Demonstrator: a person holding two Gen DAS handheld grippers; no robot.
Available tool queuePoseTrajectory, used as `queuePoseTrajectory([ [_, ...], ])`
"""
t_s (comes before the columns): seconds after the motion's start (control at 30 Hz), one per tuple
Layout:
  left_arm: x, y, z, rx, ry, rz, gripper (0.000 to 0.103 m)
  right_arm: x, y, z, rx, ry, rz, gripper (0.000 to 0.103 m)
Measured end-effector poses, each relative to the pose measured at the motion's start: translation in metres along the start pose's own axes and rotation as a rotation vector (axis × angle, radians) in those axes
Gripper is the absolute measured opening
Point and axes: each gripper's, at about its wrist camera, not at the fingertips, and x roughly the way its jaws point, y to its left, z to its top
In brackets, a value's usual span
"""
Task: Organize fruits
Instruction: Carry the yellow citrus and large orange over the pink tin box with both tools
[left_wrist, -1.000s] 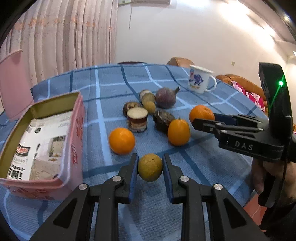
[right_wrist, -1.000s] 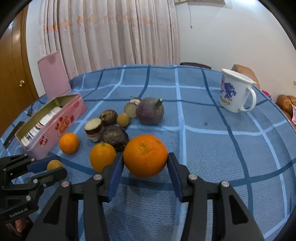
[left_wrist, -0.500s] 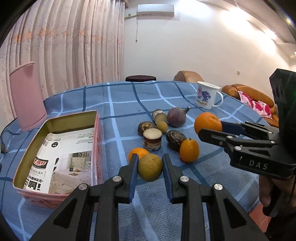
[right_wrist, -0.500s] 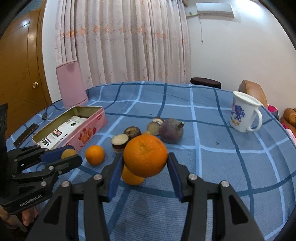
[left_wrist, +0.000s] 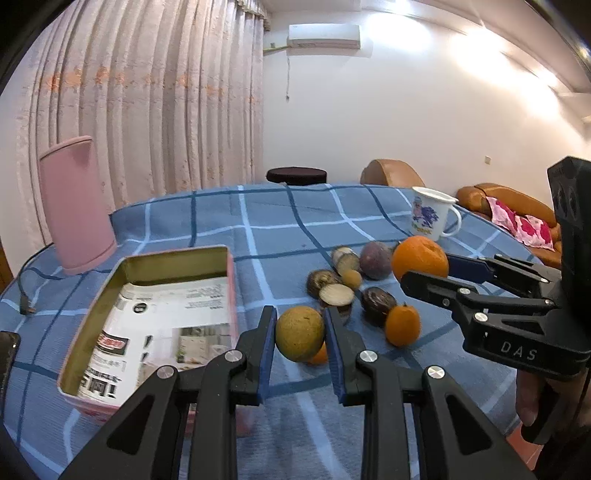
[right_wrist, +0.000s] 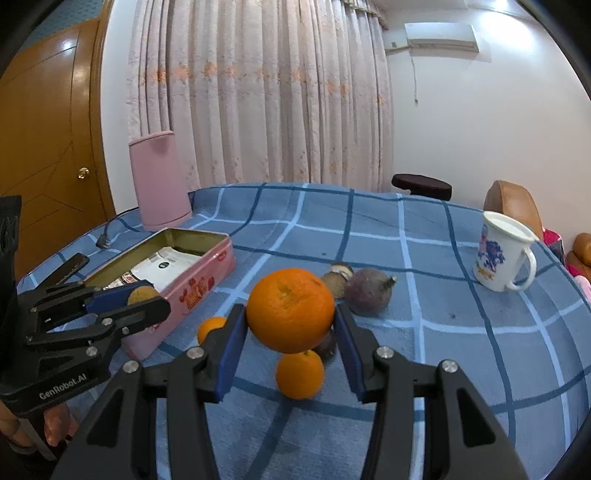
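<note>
My left gripper is shut on a yellow-green round fruit, held above the blue checked tablecloth just right of the open pink tin. My right gripper is shut on a large orange, lifted above the cloth; that orange shows in the left wrist view at the right. On the cloth lie two small oranges, a purple round fruit, a dark brown fruit and cut brown pieces.
The tin is lined with printed paper. A white mug stands at the right. A pink upright container is behind the tin, with a cable and a dark phone near the left edge.
Both grippers rose with their fruits and tilted up, so more of the room shows. The left gripper came nearer the tin. Both grips are unchanged.
</note>
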Motion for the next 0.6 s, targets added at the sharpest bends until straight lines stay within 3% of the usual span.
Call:
queuePoseTrajectory([
  [0.6,-0.009,0.051,0.007,-0.063,-0.013,0.109,0.027,0.019,0.046,0.037,-0.093,-0.035,0.090,0.051],
])
